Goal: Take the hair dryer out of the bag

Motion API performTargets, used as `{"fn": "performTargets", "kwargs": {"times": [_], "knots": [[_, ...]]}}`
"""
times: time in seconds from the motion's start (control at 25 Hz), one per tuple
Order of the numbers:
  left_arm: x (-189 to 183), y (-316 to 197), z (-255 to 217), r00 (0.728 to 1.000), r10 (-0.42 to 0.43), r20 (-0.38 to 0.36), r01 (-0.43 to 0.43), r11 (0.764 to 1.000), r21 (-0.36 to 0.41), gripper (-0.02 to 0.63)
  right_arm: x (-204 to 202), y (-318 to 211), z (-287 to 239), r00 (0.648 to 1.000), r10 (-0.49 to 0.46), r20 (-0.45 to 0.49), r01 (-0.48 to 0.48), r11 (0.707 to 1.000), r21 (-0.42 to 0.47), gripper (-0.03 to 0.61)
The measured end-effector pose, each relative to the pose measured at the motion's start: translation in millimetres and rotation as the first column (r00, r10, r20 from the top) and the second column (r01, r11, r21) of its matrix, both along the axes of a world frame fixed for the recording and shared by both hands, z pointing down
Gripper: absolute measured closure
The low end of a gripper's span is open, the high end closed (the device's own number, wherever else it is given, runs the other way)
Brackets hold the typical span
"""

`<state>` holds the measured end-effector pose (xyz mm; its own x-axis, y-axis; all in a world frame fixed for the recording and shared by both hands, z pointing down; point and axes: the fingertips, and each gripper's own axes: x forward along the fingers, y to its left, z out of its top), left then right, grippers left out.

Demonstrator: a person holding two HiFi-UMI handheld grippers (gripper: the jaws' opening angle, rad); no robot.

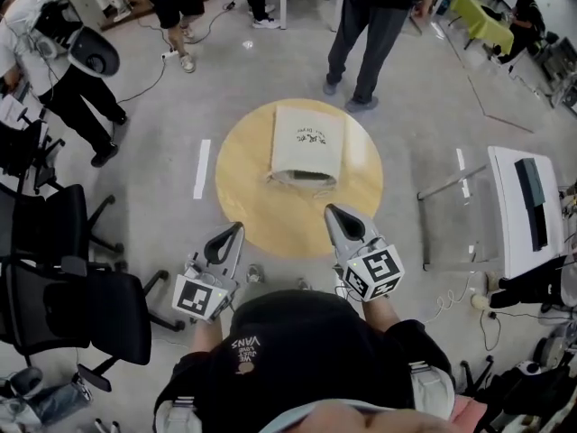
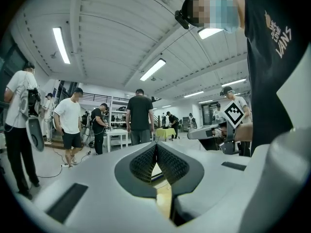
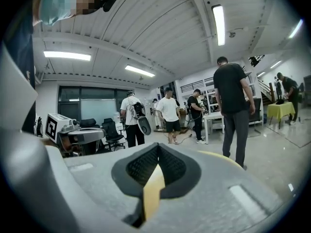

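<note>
1. Two tongs, both clenched and empty. The left tongs (image 1: 236, 227) and right tongs (image 1: 332, 209) hover over the near edge of the surface, tips pointing toward the bag. Each gripper view shows the ribbed pads (image 2: 143, 165) pressed together with nothing between them.
2. One bag (image 1: 308, 142), cream cloth with dark print on its upper face. It lies flat near the middle of the round wooden surface (image 1: 245, 165), mouth turned toward the person. Neither pair of tongs touches it, and both stand apart from the mouth, the right nearer than the left.
3. One hair dryer, not visible in any view. It is judged to be inside the bag, since nothing lies on the surface beside it. The bag's dark mouth shows no contents that can be made out.
4. Done: nothing of the task, as far as the pictures show. The bag is not gripped and no item is out of it.
5. Left to do: reach the mouth, release at least one pair of tongs, take hold of the rim or steady the bag, find the dryer within, grip it, draw it clear and set it on the surface.
6. Stage, as judged: the approach, at the very start.
</note>
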<state>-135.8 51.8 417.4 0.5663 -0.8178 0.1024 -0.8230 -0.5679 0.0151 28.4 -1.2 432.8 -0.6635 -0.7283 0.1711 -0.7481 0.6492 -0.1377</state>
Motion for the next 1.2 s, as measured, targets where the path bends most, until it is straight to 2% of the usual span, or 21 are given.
{"fn": "performTargets", "kwargs": {"times": [0.24,0.48,0.76,0.92,1.2], "knots": [[-16,-30,4,0.994,0.112,0.002,-0.112,0.994,-0.01,0.606,-12,-13,5,0.994,0.112,-0.002,-0.112,0.994,-0.014,0.58],[-26,-50,3,0.977,0.213,0.001,-0.213,0.977,-0.009,0.606,-21,-17,3,0.978,0.208,-0.004,-0.208,0.978,-0.019,0.58],[-35,-76,9,0.941,0.338,0.031,-0.339,0.94,0.047,0.606,-26,-18,4,0.945,0.326,-0.006,-0.326,0.945,-0.024,0.58],[-43,-83,11,0.916,0.399,0.035,-0.4,0.916,0.04,0.606,-35,-14,5,0.923,0.385,-0.01,-0.385,0.923,-0.026,0.58],[-57,-87,16,0.888,0.458,0.03,-0.459,0.888,0.037,0.606,-49,-3,8,0.894,0.449,-0.016,-0.449,0.893,-0.028,0.58]]}}
